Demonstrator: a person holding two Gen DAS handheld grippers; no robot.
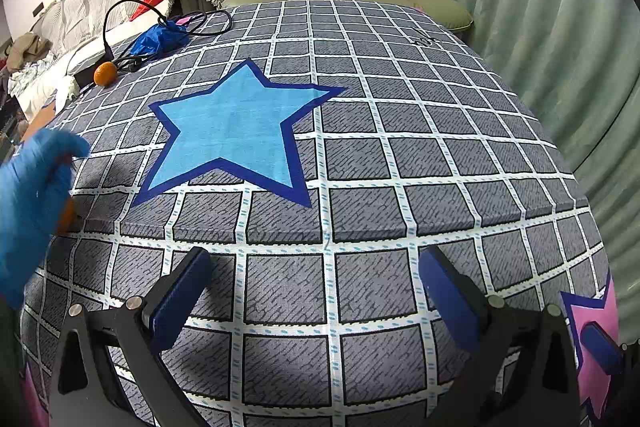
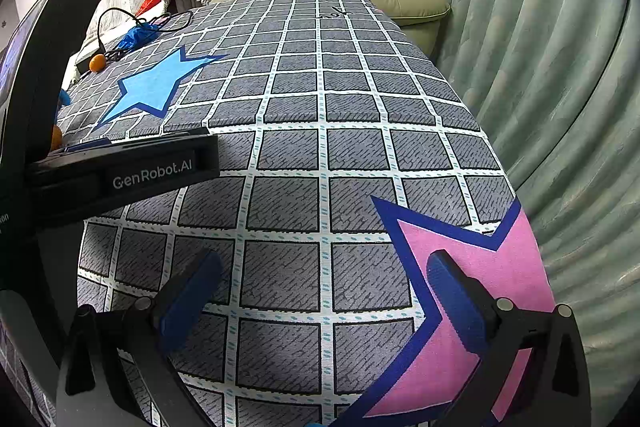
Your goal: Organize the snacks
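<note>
While both grippers hang over the grid-cloth worktop, left gripper and right gripper fingers spread wide, nothing held. One orange sits at far left edge beside black cable; another orange is half hidden behind blue-gloved hand at left edge.

Table under a grey checked cloth with blue star and pink star, far left an orange, blue bag, black cable
</note>
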